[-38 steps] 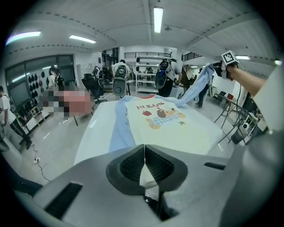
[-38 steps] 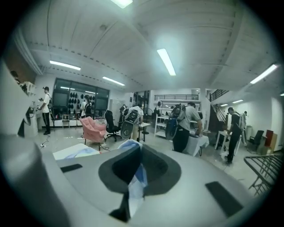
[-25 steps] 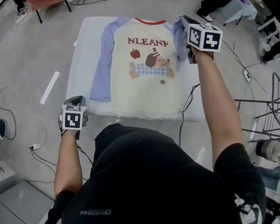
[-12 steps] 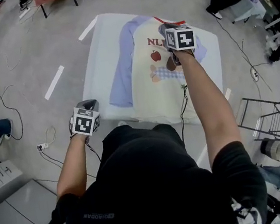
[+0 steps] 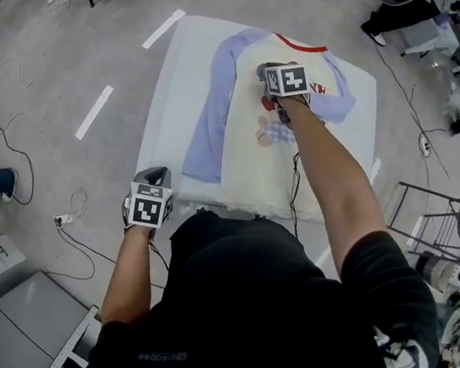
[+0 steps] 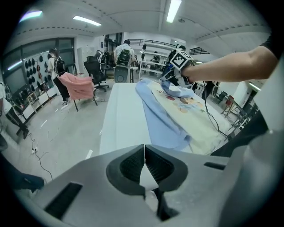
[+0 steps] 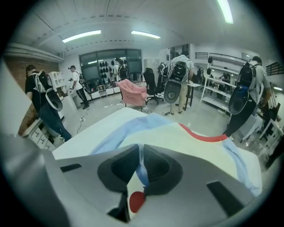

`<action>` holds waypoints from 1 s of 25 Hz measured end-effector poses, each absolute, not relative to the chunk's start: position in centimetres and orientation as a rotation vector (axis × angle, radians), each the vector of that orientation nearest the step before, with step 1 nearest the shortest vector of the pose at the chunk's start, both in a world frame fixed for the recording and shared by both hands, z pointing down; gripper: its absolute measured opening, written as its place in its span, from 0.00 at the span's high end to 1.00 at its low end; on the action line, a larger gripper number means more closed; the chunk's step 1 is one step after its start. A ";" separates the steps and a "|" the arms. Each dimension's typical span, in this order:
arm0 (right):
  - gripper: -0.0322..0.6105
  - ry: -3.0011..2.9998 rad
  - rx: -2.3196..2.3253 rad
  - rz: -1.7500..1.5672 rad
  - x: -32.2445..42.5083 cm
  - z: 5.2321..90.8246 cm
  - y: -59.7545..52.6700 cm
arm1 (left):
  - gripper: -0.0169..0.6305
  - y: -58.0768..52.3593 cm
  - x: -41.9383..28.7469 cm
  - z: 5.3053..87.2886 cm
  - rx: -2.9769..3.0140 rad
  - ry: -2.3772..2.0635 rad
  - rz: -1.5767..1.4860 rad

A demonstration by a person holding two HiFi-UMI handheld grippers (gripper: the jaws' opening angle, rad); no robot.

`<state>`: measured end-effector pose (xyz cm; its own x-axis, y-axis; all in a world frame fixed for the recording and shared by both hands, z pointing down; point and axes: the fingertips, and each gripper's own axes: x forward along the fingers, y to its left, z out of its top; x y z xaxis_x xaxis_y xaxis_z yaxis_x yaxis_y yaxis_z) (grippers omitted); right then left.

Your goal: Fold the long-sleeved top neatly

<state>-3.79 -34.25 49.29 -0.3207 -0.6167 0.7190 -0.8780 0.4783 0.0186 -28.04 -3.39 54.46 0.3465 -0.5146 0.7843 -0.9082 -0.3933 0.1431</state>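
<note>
Blue sleeve (image 7: 143,174) between right gripper's (image 7: 141,148) opening jaws.

Black short-sleeved shirt (image 5: 248,305); grey claws (image 6: 144,150) (image 7: 141,150) with black-and-white marker cubes (image 5: 150,210) (image 5: 287,80).

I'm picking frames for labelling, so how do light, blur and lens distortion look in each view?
Head view: even light, sharp, the top casts hardly any shadow, edges bend mildly. Left gripper view: strong fisheye, dark round border, ceiling light blown out. Right gripper view: same fisheye and border; the top nearest the lens looks soft.
</note>
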 end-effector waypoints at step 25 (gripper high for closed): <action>0.94 -2.369 1.193 0.589 2.0 40.5 -17.9 | 0.89 -6.3 -24.9 53.0 2.041 -1.304 0.787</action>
<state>1.99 -17.89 40.46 -0.5431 -0.6422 0.5409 -0.8208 0.5420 -0.1807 -24.91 -6.31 53.02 0.3464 -0.5768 0.7398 -0.9234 -0.3489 0.1603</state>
